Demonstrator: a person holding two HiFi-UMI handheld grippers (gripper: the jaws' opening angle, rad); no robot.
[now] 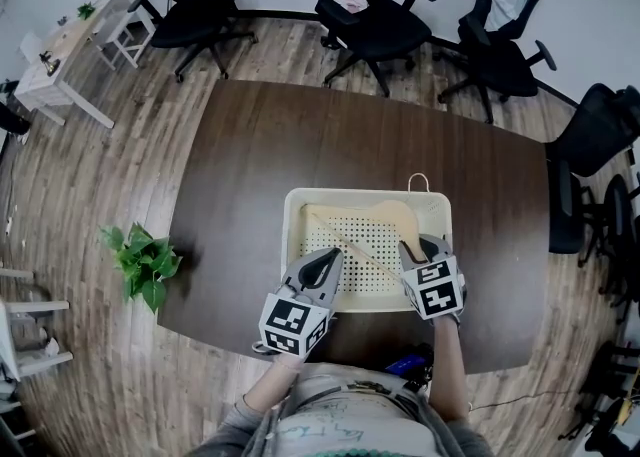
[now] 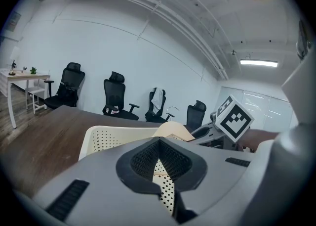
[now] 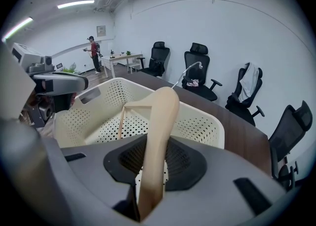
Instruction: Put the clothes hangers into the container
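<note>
A cream perforated basket [image 1: 292, 245] stands on the dark table [image 1: 250, 145] near its front edge. One wooden hanger [image 1: 375, 217] lies slanted inside it, its wire hook [image 1: 418, 181] over the far rim. My right gripper [image 1: 412, 245] is shut on the hanger's near arm; in the right gripper view the hanger [image 3: 160, 121] runs up between the jaws [image 3: 150, 170] above the basket [image 3: 197, 121]. My left gripper [image 1: 325, 257] hovers at the basket's near left rim, shut and holding nothing. In the left gripper view [image 2: 159, 158] the basket [image 2: 106, 136] and hanger [image 2: 173, 130] lie just ahead.
Black office chairs [image 1: 370, 15] ring the far and right sides of the table. A potted plant [image 1: 145, 260] sits on the wooden floor at left, and a white desk [image 1: 70, 45] stands far left. A person [image 3: 93, 52] stands far off.
</note>
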